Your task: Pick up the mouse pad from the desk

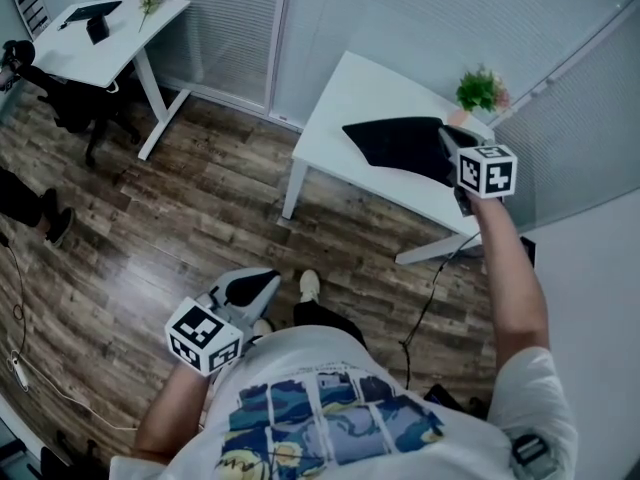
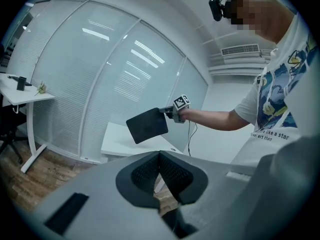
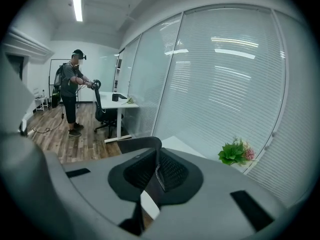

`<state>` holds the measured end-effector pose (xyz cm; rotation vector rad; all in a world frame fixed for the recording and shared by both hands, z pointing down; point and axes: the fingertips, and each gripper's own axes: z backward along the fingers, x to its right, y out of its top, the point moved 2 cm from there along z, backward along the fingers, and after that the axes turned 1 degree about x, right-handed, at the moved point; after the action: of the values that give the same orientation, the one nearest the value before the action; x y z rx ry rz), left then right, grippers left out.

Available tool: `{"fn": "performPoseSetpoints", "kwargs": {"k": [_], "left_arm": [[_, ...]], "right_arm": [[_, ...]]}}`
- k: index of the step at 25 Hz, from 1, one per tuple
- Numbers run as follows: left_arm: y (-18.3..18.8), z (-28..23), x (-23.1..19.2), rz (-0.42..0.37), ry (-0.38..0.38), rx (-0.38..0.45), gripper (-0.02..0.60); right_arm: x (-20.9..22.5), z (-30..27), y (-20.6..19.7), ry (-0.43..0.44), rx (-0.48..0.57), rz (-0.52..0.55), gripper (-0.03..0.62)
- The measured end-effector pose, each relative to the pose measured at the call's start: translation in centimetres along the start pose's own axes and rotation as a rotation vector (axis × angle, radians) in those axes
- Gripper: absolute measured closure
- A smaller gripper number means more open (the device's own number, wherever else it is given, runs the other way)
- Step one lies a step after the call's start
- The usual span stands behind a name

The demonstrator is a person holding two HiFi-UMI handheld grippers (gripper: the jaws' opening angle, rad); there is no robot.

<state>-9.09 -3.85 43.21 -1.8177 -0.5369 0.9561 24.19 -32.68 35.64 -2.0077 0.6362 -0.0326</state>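
The black mouse pad [image 1: 398, 145] hangs in the air above the white desk [image 1: 345, 93], gripped at its right edge by my right gripper [image 1: 447, 140]. The left gripper view shows the mouse pad [image 2: 147, 125] tilted and clear of the desk [image 2: 119, 143], with the right gripper [image 2: 164, 112] at its corner. In the right gripper view the thin mouse pad [image 3: 141, 144] runs edge-on between the pads of the right gripper [image 3: 158, 172]. My left gripper [image 1: 262, 284] is low near my body, far from the desk. The left gripper [image 2: 160, 157] is shut with nothing in it.
A small potted plant [image 1: 480, 90] stands at the desk's far right corner by the blinds. A second white desk [image 1: 110, 38] with a chair [image 1: 60, 93] is at the back left, and another person [image 3: 73, 91] stands there. A cable [image 1: 425, 303] runs over the wooden floor.
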Motion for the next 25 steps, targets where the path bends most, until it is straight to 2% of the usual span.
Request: {"fn": "performPoseSetpoints", "kwargs": {"k": [10,25], "left_arm": [[-1.4,3.0,1.5,-0.013,-0.022,-0.004,0.578],[-2.9,4.8,4.0,-0.022,-0.056,-0.002,0.578]], "right_arm": [[-5.3,5.6,2.5,0.030,0.037,0.004,0.569],[-13.0,14.1,6.0,0.121,0.107,0.039,0.569]]}}
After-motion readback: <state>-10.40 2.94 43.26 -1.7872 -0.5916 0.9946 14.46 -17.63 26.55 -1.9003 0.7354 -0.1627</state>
